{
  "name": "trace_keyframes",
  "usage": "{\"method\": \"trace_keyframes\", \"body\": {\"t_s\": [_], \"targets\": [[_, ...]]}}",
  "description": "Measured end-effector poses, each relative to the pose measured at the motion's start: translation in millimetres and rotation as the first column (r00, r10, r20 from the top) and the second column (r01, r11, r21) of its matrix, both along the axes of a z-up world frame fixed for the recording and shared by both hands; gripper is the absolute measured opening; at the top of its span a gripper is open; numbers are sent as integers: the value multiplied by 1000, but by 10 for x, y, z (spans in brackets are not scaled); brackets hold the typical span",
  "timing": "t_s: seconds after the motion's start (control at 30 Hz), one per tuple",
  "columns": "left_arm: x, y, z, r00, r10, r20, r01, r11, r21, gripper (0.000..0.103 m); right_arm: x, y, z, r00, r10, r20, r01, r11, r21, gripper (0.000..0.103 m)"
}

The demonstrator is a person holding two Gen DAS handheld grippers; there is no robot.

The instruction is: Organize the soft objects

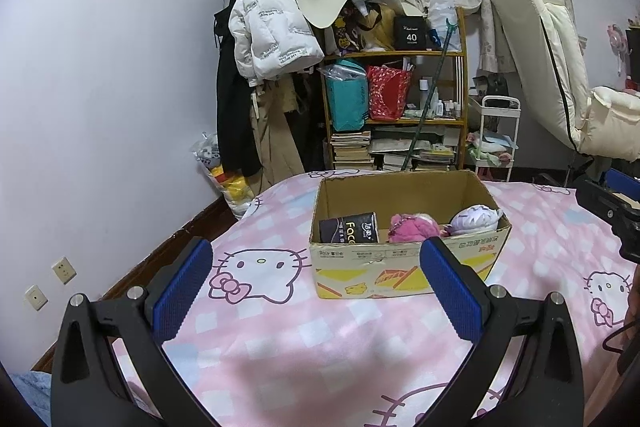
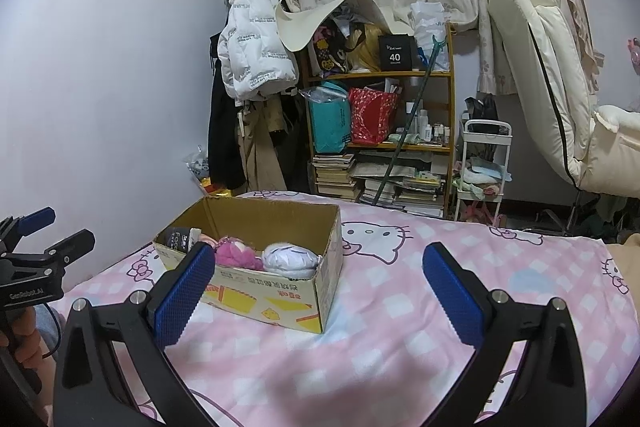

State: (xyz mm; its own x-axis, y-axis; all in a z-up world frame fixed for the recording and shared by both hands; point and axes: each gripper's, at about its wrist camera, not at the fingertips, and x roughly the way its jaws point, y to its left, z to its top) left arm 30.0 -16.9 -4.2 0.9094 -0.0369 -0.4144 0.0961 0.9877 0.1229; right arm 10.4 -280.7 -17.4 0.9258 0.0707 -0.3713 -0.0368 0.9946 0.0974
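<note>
An open cardboard box [image 1: 404, 269] [image 2: 276, 301] stands on the pink Hello Kitty bedspread [image 1: 320, 343] [image 2: 380, 339]. Inside lie a black tissue pack [image 1: 350, 227] [image 2: 182, 239], a pink plush toy [image 1: 412, 227] [image 2: 236, 255] and a white-purple plush toy [image 1: 476, 219] [image 2: 290, 259]. My left gripper [image 1: 316, 287] is open and empty, hovering just in front of the box. My right gripper [image 2: 316, 287] is open and empty, to the right of the box front. The right gripper also shows at the left wrist view's right edge [image 1: 612, 215], and the left gripper at the right wrist view's left edge [image 2: 36, 247].
A cluttered wooden shelf [image 1: 394, 107] [image 2: 380, 131] with bags and books stands beyond the bed. Coats [image 1: 264, 27] [image 2: 256, 39] hang on the wall at left. A white cart [image 1: 498, 139] [image 2: 484, 171] and a cream recliner [image 1: 560, 67] [image 2: 560, 75] stand at right.
</note>
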Motion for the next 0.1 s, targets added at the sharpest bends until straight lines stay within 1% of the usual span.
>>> {"method": "trace_keyframes", "body": {"t_s": [0.1], "targets": [[8,8,1,1000,-10,-2,10,1000,1,102,-7,1,-5,1000,0,0,0,1000,2,103]]}}
